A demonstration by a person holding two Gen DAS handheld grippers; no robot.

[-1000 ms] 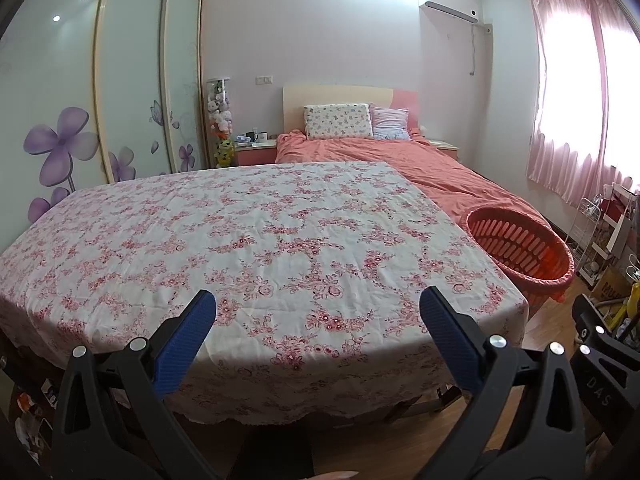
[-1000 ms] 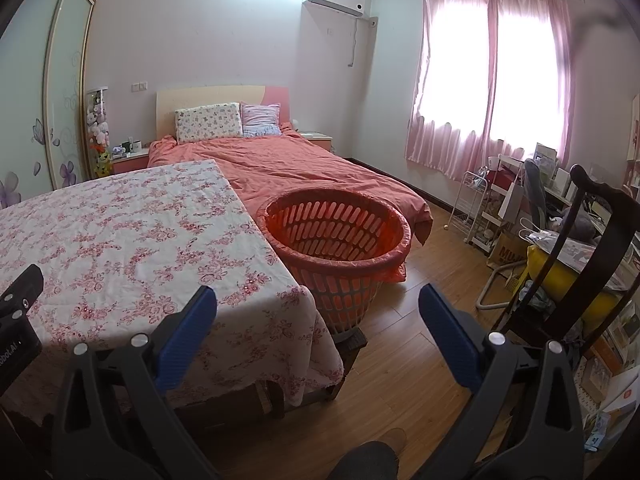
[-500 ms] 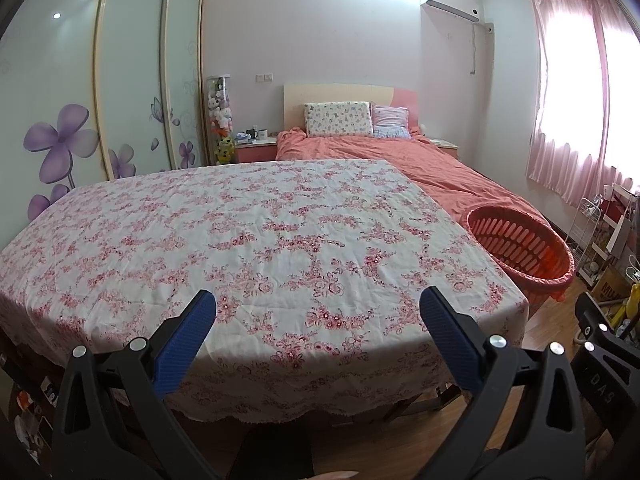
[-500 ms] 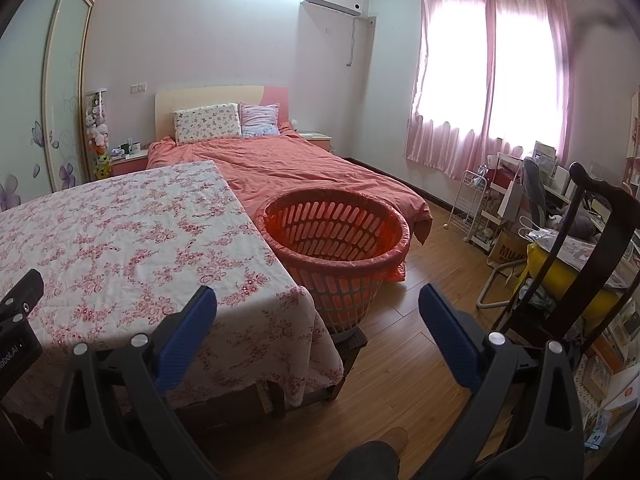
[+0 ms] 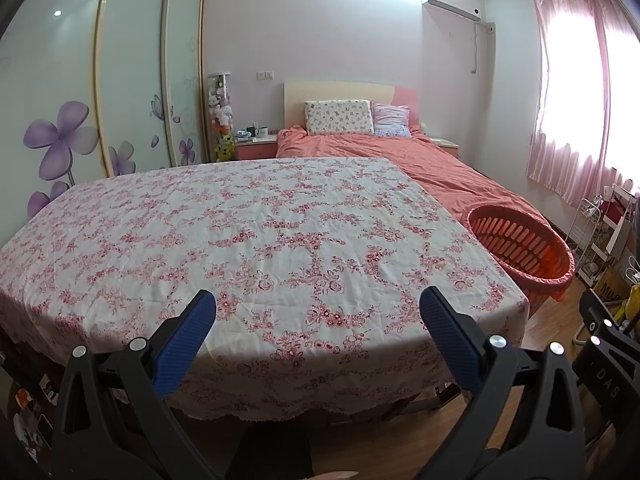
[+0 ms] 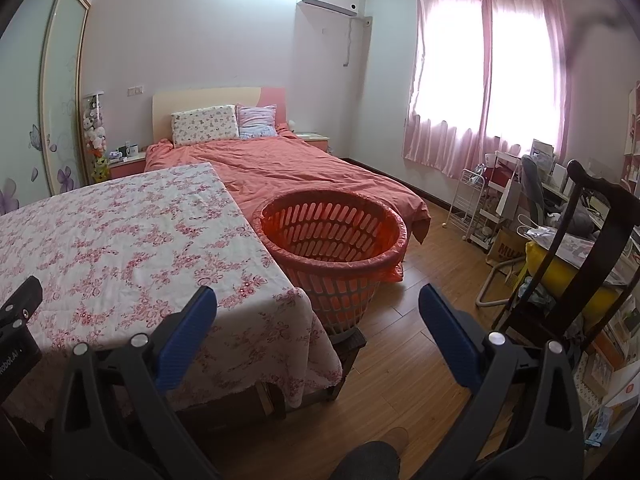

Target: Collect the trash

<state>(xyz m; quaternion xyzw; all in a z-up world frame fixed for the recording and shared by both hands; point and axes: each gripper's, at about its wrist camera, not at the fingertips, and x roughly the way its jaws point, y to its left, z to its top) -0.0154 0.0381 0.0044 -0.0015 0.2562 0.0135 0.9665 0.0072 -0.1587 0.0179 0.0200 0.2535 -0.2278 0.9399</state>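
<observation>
While both grippers gape wide and empty, left gripper [image 5: 318, 312] over tablecloth [image 5: 248, 232], right gripper [image 6: 318, 308] facing basket [image 6: 332, 232].

I'm in a home bedroom: a made bed [image 6: 280, 160] with pillows [image 6: 204, 124], a nightstand [image 5: 256, 146], a sliding wardrobe [image 5: 132, 80] painted with flowers, pink curtains [image 6: 480, 80], and a wall air conditioner [image 6: 328, 0].

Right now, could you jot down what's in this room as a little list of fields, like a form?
Room: bedroom
Table: floral tablecloth, no trash visible on it
Basket: red basket on a low stand beside the table's right edge; no trash visible inside
Bed: orange cover, behind the table
Left gripper: jaws open, holding nothing
Right gripper: jaws open, holding nothing
</observation>
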